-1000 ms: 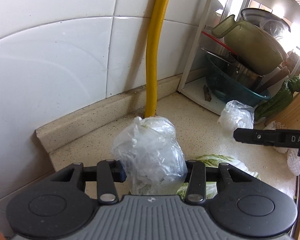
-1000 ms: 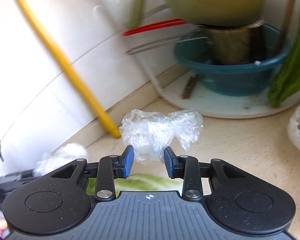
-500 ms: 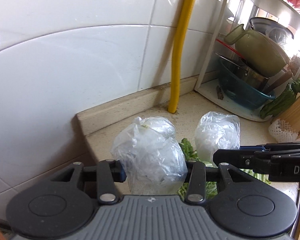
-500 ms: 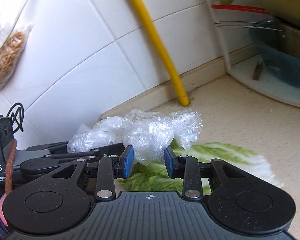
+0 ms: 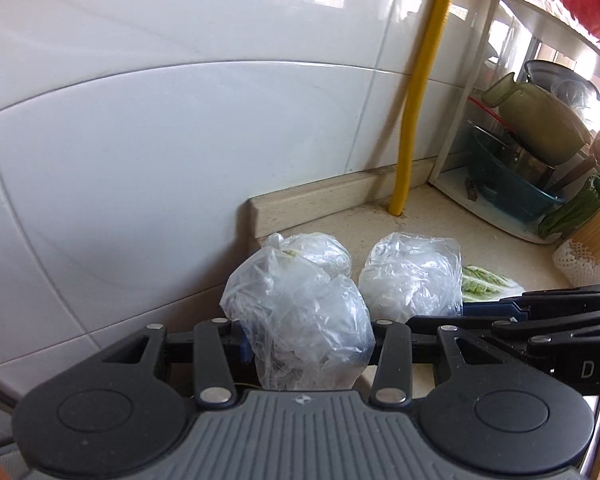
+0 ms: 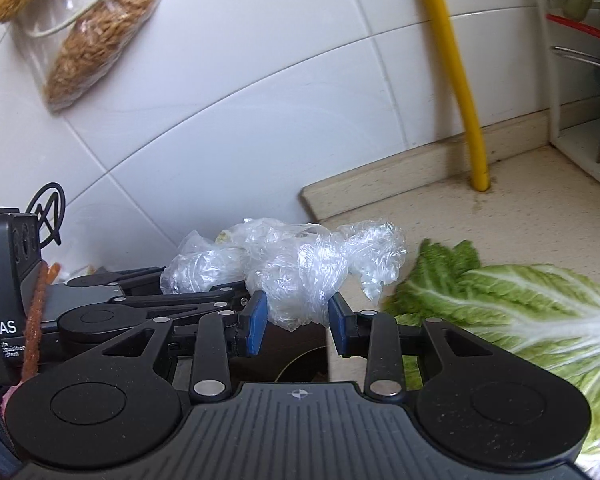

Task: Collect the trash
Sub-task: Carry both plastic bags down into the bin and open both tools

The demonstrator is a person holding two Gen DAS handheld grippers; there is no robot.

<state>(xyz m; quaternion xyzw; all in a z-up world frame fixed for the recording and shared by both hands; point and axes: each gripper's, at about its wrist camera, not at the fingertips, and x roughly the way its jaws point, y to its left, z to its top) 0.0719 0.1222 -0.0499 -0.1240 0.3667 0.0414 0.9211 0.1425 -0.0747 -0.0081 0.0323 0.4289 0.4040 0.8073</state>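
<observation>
Plastic wad point(image 6: 300, 276) clamped in right tool point(image 6: 296, 316); left tool point(image 6: 4, 300) reads "DAS".

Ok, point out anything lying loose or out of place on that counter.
Loose green-and-white cabbage leaves lie directly on the speckled beige counter, not bagged, beside the crumpled clear plastic bag in the right gripper.

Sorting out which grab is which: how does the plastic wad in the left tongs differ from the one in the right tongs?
The left tongs hold a bulging, smooth clear bag with greenish scraps inside. The right tongs hold a smaller, tightly crinkled plastic wrap wad that looks empty. The bag stands tall; the wad spreads sideways. Both are clear plastic, pinched between closed pads.
</observation>
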